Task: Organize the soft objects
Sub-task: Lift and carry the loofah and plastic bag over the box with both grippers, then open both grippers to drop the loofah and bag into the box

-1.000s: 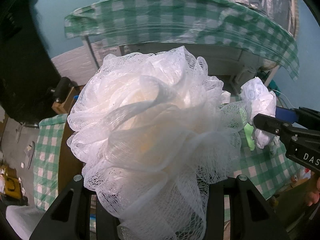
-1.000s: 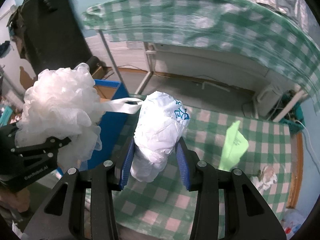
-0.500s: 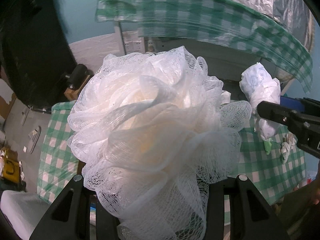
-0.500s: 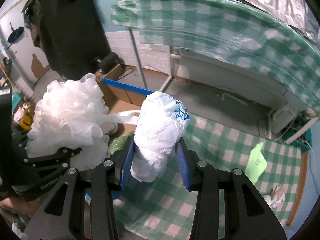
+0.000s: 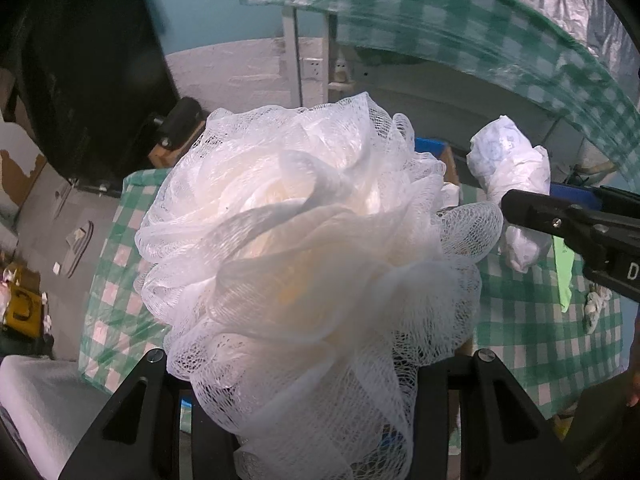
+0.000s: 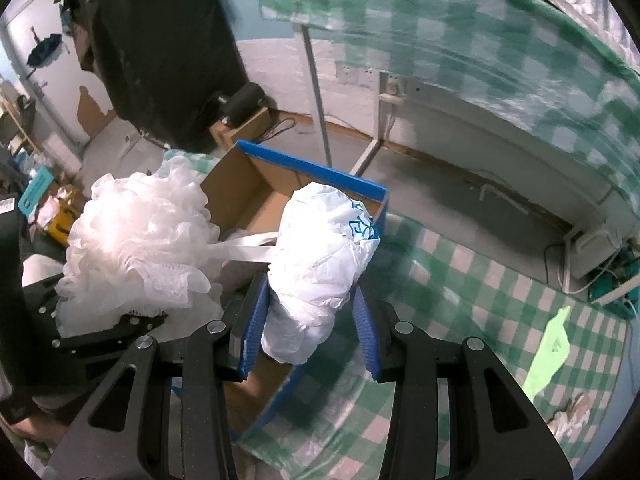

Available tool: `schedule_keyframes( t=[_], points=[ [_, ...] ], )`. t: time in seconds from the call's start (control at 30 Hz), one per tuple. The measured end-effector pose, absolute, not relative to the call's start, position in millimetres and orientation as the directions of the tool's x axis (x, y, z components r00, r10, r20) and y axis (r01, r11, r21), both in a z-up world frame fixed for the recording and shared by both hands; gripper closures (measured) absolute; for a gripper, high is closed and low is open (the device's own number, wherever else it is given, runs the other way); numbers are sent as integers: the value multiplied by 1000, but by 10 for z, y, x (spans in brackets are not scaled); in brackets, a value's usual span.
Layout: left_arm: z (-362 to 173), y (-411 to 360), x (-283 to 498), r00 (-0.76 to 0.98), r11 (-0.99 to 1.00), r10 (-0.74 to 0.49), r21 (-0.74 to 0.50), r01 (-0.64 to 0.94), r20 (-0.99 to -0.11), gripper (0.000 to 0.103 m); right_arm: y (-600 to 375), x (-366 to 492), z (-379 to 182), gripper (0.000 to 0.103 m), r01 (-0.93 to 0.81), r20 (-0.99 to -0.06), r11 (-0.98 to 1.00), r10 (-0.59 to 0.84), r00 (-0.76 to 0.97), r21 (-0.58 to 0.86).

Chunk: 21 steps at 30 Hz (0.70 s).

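So the right gripper (image 6: 308, 328) has its blue pads squeezed onto a crumpled white plastic bag (image 6: 320, 264) with blue print, held up over an open cardboard box (image 6: 256, 192) with blue edges. The left gripper (image 6: 108, 332) sits beside it carrying a white mesh bath pouf (image 6: 140, 236), its ribbon loop reaching toward the bag. A light green scrap (image 6: 550, 354) lies near the checkered tablecloth's (image 6: 460, 280) right edge.
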<state>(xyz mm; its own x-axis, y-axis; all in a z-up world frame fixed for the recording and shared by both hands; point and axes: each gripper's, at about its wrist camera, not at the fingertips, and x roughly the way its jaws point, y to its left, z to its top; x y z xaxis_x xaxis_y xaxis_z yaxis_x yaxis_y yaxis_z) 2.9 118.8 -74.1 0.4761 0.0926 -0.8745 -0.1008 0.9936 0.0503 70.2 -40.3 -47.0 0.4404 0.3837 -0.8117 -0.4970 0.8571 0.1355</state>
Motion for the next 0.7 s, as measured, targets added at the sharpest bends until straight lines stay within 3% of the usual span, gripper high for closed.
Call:
schedule_keyframes(
  t=[0.33, 0.43, 0.6, 0.7],
  points=[
    [-902, 1268, 80, 435, 989, 126, 81, -121, -892, 57, -152, 828, -725, 62, -498, -837, 854, 378, 395, 150],
    [-938, 1276, 87, 425, 989, 123, 77, -124, -897, 53, -126, 841, -770, 62, -497, -840, 853, 383, 383, 163],
    [-961, 1308, 103, 406, 986, 132, 77, -150, -904, 41, -76, 844, -751, 57, -503, -832, 845, 406, 379, 183],
    [-953, 1314, 107, 404, 984, 136, 78, -158, -904, 36, -75, 822, -715, 46, -502, -824, 846, 407, 395, 178]
  ],
)
